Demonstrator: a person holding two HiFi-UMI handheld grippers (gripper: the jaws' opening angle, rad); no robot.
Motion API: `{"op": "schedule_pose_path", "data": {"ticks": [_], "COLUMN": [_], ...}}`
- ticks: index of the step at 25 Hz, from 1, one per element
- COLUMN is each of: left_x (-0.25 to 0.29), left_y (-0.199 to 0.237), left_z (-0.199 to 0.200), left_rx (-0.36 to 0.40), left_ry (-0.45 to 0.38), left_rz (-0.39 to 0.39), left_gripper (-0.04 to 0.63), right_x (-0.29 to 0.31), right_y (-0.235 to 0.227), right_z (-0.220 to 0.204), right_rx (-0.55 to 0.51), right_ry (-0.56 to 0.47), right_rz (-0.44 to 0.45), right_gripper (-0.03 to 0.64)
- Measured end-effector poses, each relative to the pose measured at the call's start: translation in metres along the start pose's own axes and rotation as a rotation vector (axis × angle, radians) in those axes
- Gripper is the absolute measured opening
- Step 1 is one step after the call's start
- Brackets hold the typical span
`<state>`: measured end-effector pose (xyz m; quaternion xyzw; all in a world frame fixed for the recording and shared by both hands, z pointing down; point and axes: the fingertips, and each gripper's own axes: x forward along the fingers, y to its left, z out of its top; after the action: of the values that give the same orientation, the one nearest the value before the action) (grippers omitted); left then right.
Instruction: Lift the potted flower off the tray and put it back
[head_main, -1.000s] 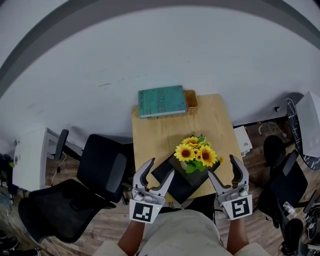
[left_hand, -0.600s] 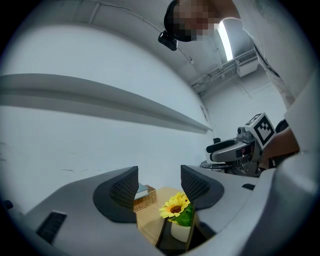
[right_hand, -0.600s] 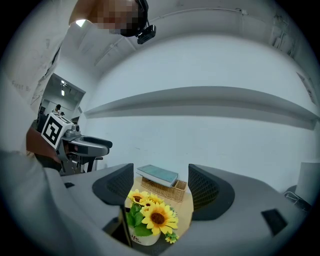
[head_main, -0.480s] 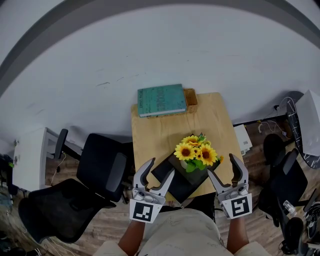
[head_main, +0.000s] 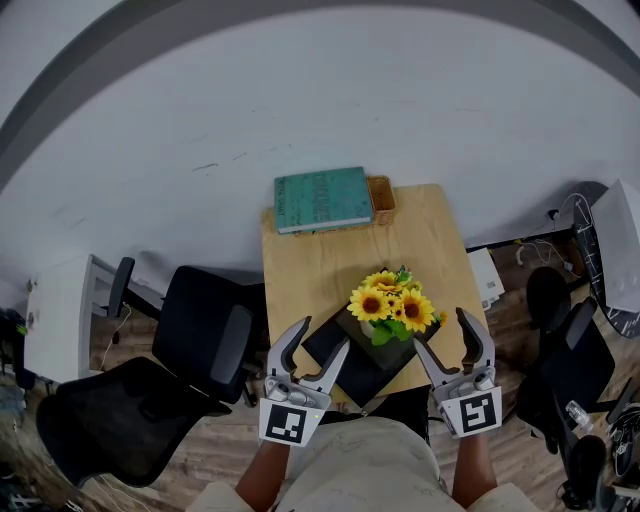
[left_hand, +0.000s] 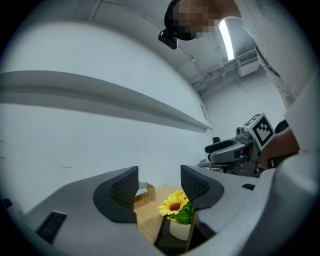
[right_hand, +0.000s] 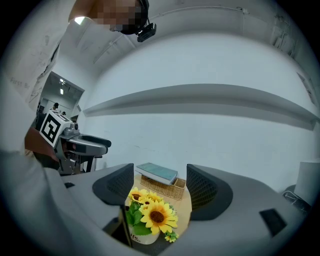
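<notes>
the pot (head_main: 392, 308) of sunflowers stands on the tray (head_main: 366, 376), which lies askew on the table (head_main: 320, 268) with one corner seeming to reach the near edge; that fits a pot about to be lifted as well as one already set back. the likeliest trouble, to my eye, comes from the blooms: they spread wider than the small white pot under them, so jaws closing too high would crush petals and leaves and get no hold on the pot, and a one-sided push could tip such a top-heavy thing. a knock on the tray could also slide it toward the table edge. the book (head_main: 322, 200) on its basket (head_main: 381, 198) sits well apart at the far end and looks safe. the left gripper (head_main: 322, 335) is held low at the near edge, just left of the tray, and the right gripper (head_main: 442, 330) just right of the pot, both pointing forward and slightly inward. both have their jaws wide apart and hold nothing; each gripper view shows the flowers beyond the gap, not between the pads.
</notes>
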<state>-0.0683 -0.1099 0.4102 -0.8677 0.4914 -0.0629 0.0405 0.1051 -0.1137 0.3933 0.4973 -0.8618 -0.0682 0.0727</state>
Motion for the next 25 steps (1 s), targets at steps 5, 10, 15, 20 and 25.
{"op": "schedule_pose_path", "data": {"ticks": [5,10,15,20,25], "left_x": [0.001,0.0,0.001,0.0,0.003], "left_y": [-0.002,-0.001,0.006,0.004,0.006], "left_z": [-0.002,-0.009,-0.015,-0.014,-0.009], "left_rx": [-0.006,-0.007,-0.021,-0.018,-0.059], "left_ry": [0.001,0.046,0.064,0.059,0.054], "left_rz": [-0.008,0.01,0.055,0.027,0.018], "left_gripper": [0.27,0.261,0.091,0.017,0.005], "right_x": [0.0,-0.001,-0.001,-0.003,-0.001], "right_y": [0.003,0.007,0.007,0.003,-0.003], "right_z": [-0.003,-0.004,-0.003,-0.001,-0.007], "right_rx": [-0.009,-0.006,0.008,0.018,0.0], "right_ry": [-0.002,0.0,-0.013,-0.021,0.02], "right_rz": [0.016,0.032,0.024,0.009,-0.03], "right_gripper": [0.336,0.257,0.176,0.064,0.028]}}
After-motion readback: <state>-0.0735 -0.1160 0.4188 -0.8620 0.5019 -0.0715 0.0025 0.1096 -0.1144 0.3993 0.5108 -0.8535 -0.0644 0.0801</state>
